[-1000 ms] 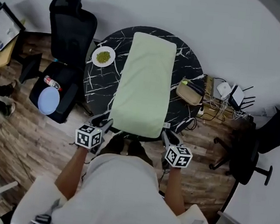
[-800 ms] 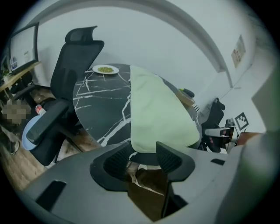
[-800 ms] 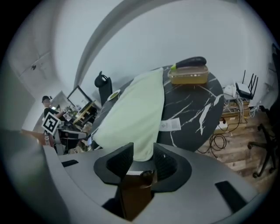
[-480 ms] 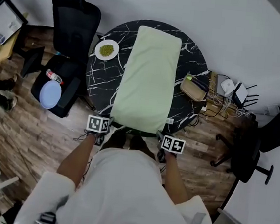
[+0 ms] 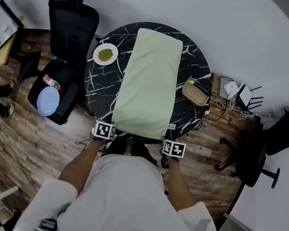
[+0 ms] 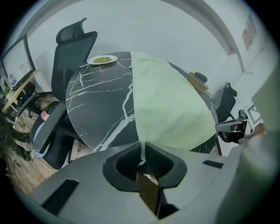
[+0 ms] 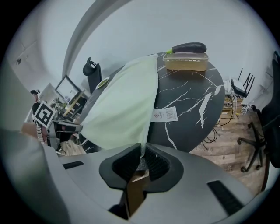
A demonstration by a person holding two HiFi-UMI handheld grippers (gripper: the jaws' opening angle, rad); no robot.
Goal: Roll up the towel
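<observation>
Left tool [image 6: 142, 149] and right tool [image 7: 142, 151] have dropped and just clamped the near corners of the towel [image 5: 150, 82] at the counter [image 5: 103, 90] edge, seemingly firmly enough to start rolling.

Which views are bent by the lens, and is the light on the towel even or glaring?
Head view: strong fisheye, the floor and wall curve around the table; the towel is evenly lit, no glare. Left gripper view and right gripper view: same bending, with dark corners.
</observation>
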